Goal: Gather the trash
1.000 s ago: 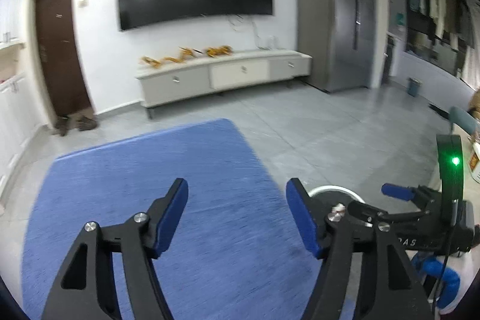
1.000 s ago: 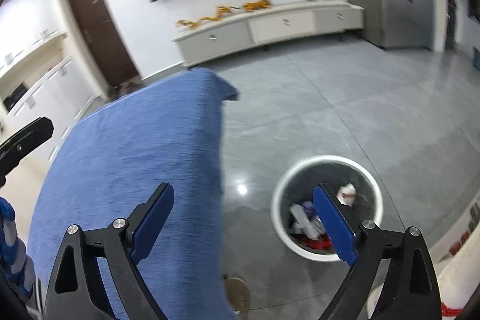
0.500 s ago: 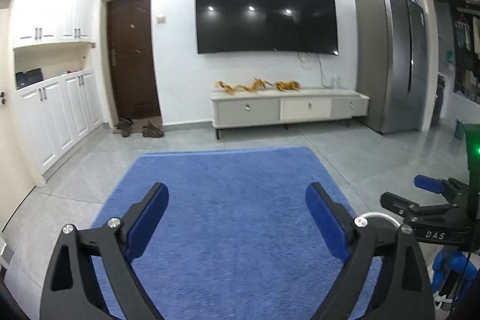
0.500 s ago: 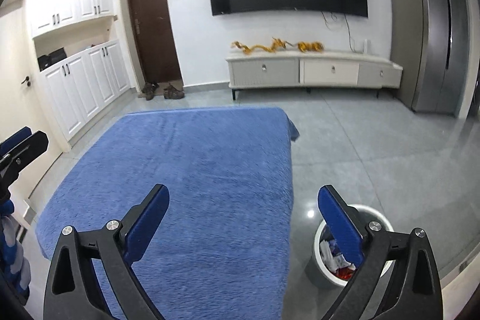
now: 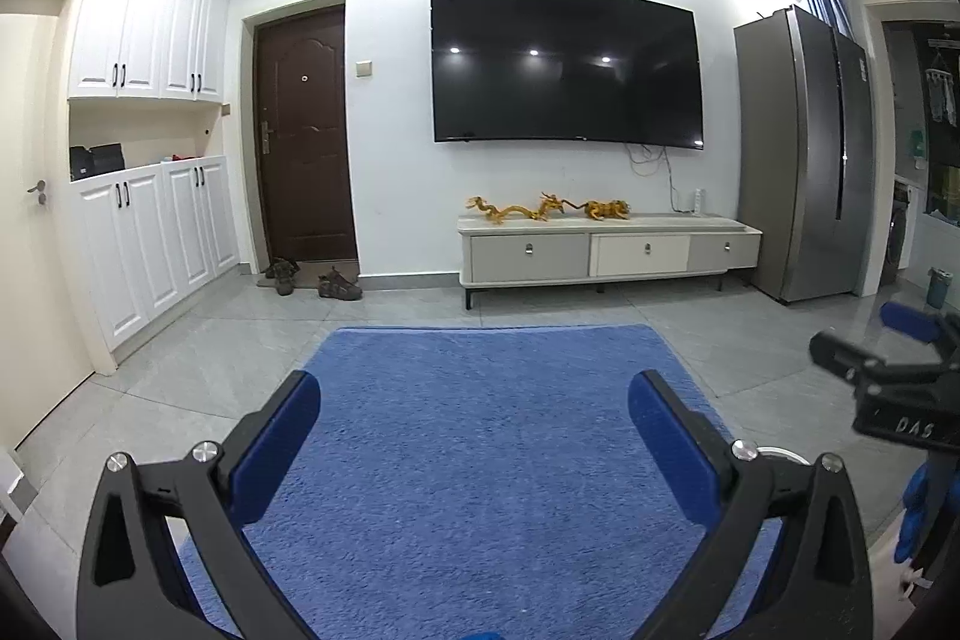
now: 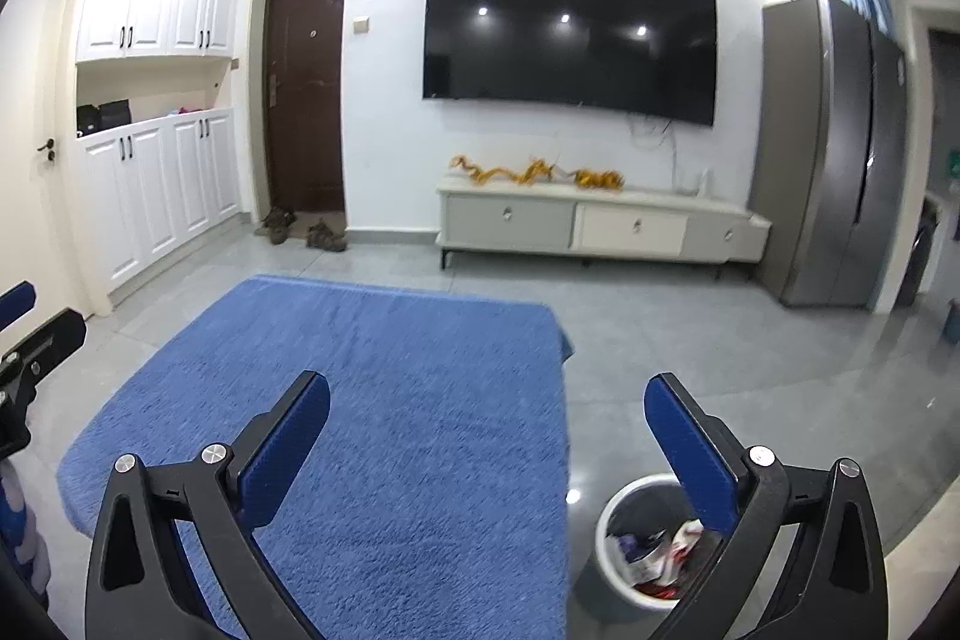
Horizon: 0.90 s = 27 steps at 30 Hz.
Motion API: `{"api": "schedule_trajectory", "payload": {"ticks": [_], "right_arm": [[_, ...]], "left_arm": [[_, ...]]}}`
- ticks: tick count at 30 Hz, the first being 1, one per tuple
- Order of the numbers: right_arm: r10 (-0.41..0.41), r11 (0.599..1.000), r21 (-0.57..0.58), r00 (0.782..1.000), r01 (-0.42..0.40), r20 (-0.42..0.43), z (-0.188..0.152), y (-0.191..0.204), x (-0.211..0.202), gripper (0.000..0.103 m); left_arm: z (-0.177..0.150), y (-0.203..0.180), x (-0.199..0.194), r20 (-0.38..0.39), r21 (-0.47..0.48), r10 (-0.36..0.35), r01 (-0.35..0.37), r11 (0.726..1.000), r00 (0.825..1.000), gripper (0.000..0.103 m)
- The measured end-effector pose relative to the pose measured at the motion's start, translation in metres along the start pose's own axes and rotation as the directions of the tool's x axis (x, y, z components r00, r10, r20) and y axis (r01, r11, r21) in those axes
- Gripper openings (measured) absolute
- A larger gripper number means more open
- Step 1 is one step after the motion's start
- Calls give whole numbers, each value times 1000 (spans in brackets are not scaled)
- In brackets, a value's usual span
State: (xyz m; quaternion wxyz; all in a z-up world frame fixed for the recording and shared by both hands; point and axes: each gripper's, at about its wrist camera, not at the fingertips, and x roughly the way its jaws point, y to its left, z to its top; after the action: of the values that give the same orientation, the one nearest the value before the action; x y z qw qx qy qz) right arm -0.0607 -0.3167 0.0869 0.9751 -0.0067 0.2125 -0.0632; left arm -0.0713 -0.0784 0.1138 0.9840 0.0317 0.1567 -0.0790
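The bin (image 6: 624, 568) stands on the grey floor (image 6: 720, 340) just off the right edge of the blue rug (image 6: 372, 400), low in the right wrist view. It is a white round tub with crumpled trash (image 6: 654, 556) inside: white paper, something purple, a bit of red at the bottom. The right gripper (image 6: 486, 436) hangs above and beside it with its jaws spread wide and nothing between them; its right finger (image 6: 690, 460) covers part of the bin's rim. In the left wrist view only a thin white arc of the bin (image 5: 780, 454) shows behind the finger.

The left gripper (image 5: 474, 436) is held over the rug (image 5: 480, 430), likewise spread wide and holding nothing. Each tool shows at the edge of the other's view, the two well apart: the right gripper (image 5: 888, 370) to the right, the left gripper (image 6: 36, 346) to the left.

Beyond the rug, a low TV stand (image 5: 606, 250) runs along the far wall, with gold dragon figures (image 5: 546, 209) on top. A big dark TV (image 5: 564, 67) hangs above it. To the right stands a grey fridge (image 5: 804, 154). To the left is a brown door (image 5: 303, 136), with shoes (image 5: 312, 277) on the floor before it, and white cabinets (image 5: 150, 148) fill the left wall.
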Motion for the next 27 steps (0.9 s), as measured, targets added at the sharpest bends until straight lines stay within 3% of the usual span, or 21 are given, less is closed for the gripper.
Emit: {"api": "schedule_trajectory", "payload": {"ticks": [15,27], "right_arm": [[-57,997,62,984,47,170,11,8,-47,103],[-22,996,91,990,10,137,0,3,-44,103]], "left_arm": [[-4,33,-16,50,-62,59,-56,997,997,103],[-7,35,-23,73,-53,80,-76,996,994,103]]}}
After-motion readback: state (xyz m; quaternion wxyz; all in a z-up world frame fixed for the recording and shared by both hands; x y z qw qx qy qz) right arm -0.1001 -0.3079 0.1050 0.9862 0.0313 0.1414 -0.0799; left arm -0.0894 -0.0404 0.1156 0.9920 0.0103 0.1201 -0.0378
